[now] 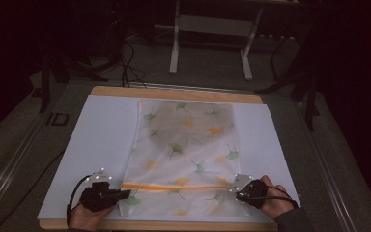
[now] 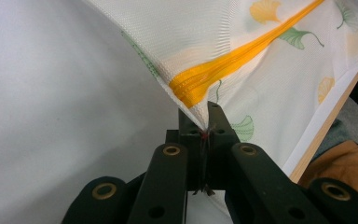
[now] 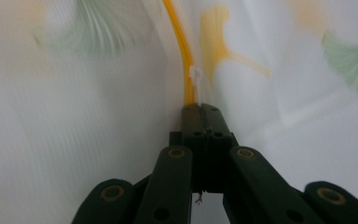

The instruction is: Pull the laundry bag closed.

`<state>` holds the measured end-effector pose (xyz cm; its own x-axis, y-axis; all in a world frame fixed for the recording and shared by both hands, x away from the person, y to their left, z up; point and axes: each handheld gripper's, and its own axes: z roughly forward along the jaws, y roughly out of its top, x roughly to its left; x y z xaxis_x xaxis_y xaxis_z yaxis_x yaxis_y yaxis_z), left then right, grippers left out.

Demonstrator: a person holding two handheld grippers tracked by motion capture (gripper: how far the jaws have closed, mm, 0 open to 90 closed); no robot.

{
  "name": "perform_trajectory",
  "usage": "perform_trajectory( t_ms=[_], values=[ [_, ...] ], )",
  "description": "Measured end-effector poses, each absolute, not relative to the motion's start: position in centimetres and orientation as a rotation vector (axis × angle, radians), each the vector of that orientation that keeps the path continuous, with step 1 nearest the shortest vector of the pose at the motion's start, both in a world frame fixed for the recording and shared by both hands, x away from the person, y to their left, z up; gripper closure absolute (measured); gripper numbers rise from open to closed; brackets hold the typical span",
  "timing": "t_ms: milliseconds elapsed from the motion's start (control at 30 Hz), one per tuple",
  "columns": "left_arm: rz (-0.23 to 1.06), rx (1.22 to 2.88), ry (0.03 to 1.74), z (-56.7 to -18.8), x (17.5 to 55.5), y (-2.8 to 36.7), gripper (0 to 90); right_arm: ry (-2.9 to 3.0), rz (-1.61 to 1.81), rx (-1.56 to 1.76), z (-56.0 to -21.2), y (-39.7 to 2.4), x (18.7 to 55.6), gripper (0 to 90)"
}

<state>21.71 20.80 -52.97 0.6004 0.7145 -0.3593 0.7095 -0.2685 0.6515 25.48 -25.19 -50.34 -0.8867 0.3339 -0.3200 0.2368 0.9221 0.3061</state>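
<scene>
A white mesh bag (image 1: 188, 145) printed with green and yellow leaves lies flat on the white board (image 1: 101, 145). An orange zipper (image 1: 174, 186) runs across its near end. My left gripper (image 1: 125, 193) sits at the zipper's left end. In the left gripper view this gripper (image 2: 204, 122) is shut on the bag's corner (image 2: 191, 109), just below the zipper (image 2: 242, 56). My right gripper (image 1: 236, 191) is at the zipper's right end. In the right gripper view it (image 3: 204, 112) is shut on the white zipper pull (image 3: 197, 84), with the orange zipper (image 3: 182, 46) stretching away from it.
The white board rests on a wooden tabletop (image 1: 174, 92), whose edge (image 2: 326, 126) runs close behind the bag's near side. A white desk frame (image 1: 174, 48) and cables (image 1: 130, 67) stand on the floor beyond the table. An orange garment (image 2: 345, 163) lies past the near edge.
</scene>
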Motion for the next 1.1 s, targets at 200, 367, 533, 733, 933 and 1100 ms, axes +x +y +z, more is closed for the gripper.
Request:
perform_trajectory(
  t_ms=[200, 367, 533, 733, 933, 1100],
  values=[
    [0.005, 2.006, 1.129, -53.0, 21.7, 20.9, 88.0, 2.694, 0.366, 0.469, -50.3, -26.9, 25.3, 90.0],
    [0.022, 2.013, 1.165, -53.1, 21.7, 21.1, 88.1, 2.661, 0.300, 0.520, -50.5, -28.4, 25.2, 90.0],
    [-0.017, 2.006, 1.138, -53.1, 21.3, 21.7, 83.3, 2.658, 0.396, 0.609, -50.1, -30.4, 24.8, 90.0],
    [0.000, 1.988, 1.131, -53.0, 21.0, 21.8, 62.9, 2.623, 0.567, 0.673, -49.9, -30.2, 25.3, 87.1],
    [0.064, 1.941, 1.142, -52.4, 20.4, 23.0, 57.0, 2.605, 0.682, 0.742, -50.4, -30.5, 25.6, 74.8],
    [0.150, 1.874, 1.177, -51.9, 20.1, 24.2, 56.5, 2.559, 0.798, 0.826, -50.5, -31.0, 26.0, 65.6]
  ],
)
